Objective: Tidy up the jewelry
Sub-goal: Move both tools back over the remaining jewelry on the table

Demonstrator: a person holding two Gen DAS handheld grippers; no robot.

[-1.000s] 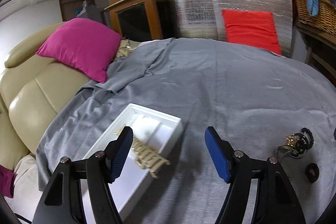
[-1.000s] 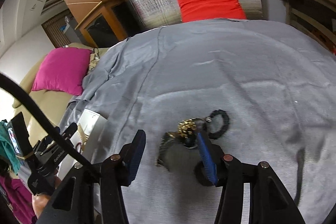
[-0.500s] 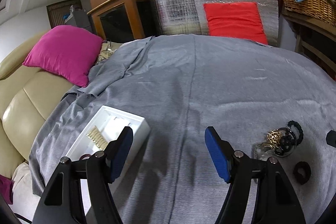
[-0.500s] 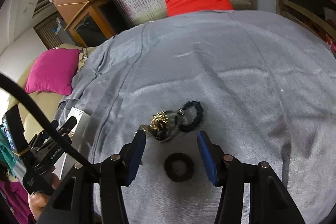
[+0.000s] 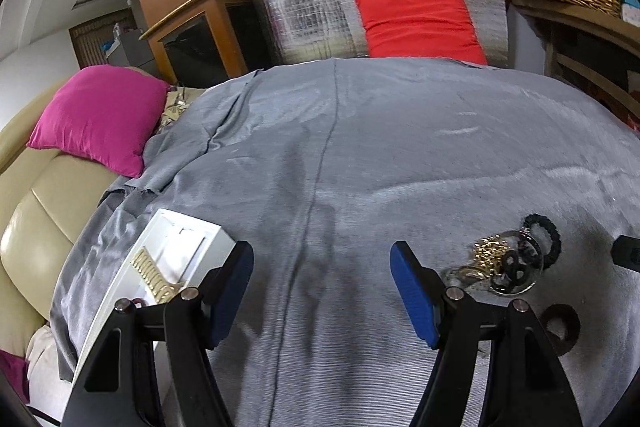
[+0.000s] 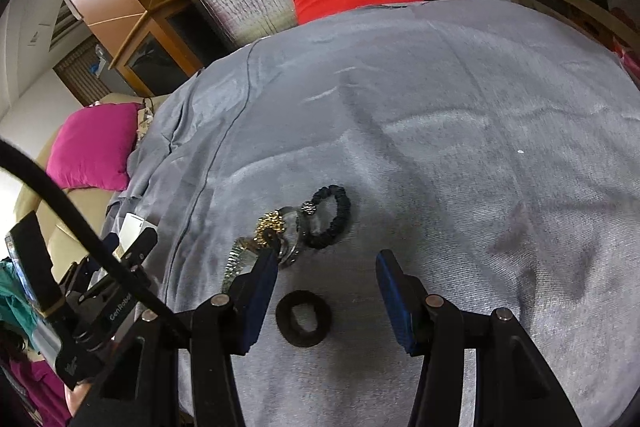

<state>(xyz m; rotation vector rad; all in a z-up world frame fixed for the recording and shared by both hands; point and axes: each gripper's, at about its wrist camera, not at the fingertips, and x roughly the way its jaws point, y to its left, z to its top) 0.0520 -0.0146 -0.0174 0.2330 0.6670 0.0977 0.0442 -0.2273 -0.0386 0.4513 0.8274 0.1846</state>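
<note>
While both grippers gape, two black rings (image 6: 304,318) flank one tangle (image 6: 276,231).

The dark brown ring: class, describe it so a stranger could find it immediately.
Start at the grey cloth and find the tangled jewelry pile. Just nearer the camera, between the right gripper's fingers, lies the dark brown ring: flat, plain and alone, unlike the beaded black bracelet.

Gold comb-like piece (image 5: 152,277) in white tray (image 5: 182,233); tangled jewelry heap (image 6: 294,229) beside dark ring (image 6: 304,318) on cloth
</note>
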